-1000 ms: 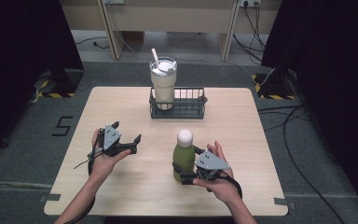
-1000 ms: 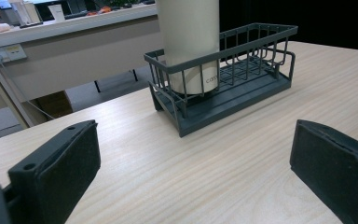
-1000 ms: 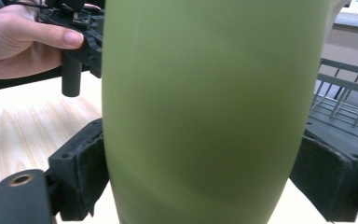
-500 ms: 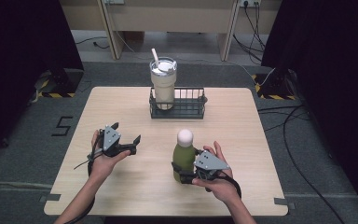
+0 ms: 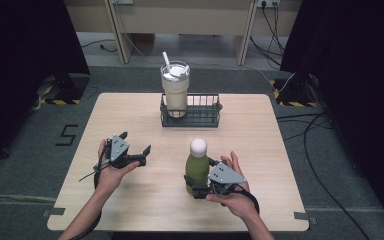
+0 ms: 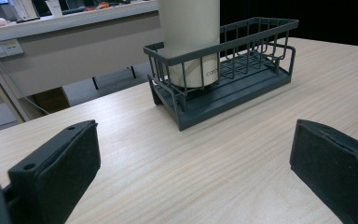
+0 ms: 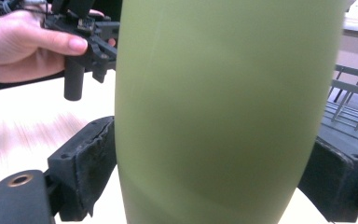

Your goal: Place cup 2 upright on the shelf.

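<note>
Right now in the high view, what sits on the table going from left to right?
Left hand-held gripper → green bottle → right hand-held gripper closing on the bottle. The wire basket with the cup stands farther back.

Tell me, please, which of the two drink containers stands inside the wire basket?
The beige tumbler with the straw stands inside the wire basket. The green bottle stands on the bare table, between the pads of the right gripper.

I am looking into what is passing for a lab or test room: black curtains (image 5: 25,60) are hanging on both sides, cables (image 5: 325,125) are trailing across grey carpet, hazard-striped tape (image 5: 55,101) is marking the floor (image 5: 130,75), and wall sockets (image 6: 2,48) are sitting behind the tabletop (image 5: 260,130).
</note>
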The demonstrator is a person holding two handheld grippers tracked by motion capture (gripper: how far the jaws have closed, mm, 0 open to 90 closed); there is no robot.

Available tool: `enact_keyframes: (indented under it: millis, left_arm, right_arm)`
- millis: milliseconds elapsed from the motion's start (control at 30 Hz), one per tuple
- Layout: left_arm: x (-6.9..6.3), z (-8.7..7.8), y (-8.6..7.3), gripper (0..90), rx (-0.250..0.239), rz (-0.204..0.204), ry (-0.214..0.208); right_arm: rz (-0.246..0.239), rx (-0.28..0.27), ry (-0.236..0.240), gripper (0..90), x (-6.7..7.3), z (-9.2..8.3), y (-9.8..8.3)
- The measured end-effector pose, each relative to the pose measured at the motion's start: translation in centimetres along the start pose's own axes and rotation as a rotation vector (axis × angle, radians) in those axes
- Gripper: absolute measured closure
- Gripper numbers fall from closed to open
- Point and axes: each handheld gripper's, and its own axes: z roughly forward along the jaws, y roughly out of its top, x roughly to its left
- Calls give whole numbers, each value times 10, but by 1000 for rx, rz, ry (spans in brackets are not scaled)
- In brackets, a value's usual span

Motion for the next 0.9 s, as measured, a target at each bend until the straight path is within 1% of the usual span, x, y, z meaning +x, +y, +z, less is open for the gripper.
enact_keyframes:
  millis: [100,133,167,433,767,900]
  left_arm:
    - [0,0,0,11,-1,0,1]
    - [1,0,0,11,-2,-1,1]
    - [1,0,0,11,-2,-1,1]
    - [2,0,-1,11,2,-5,4]
    - [3,0,-2,11,4,-8,6]
    - [4,-1,-3,11,5,-11,8]
  right_arm:
    - [-11,0,-8,153,1,0,-1]
    - [-18,1,-19,193,2,1,-1]
    - [-19,4,-29,196,2,0,-1]
    - [-21,-3,-22,200,1,0,-1]
    - [-28,7,-21,202,3,1,2]
    - [-14,7,-27,203,3,3,3]
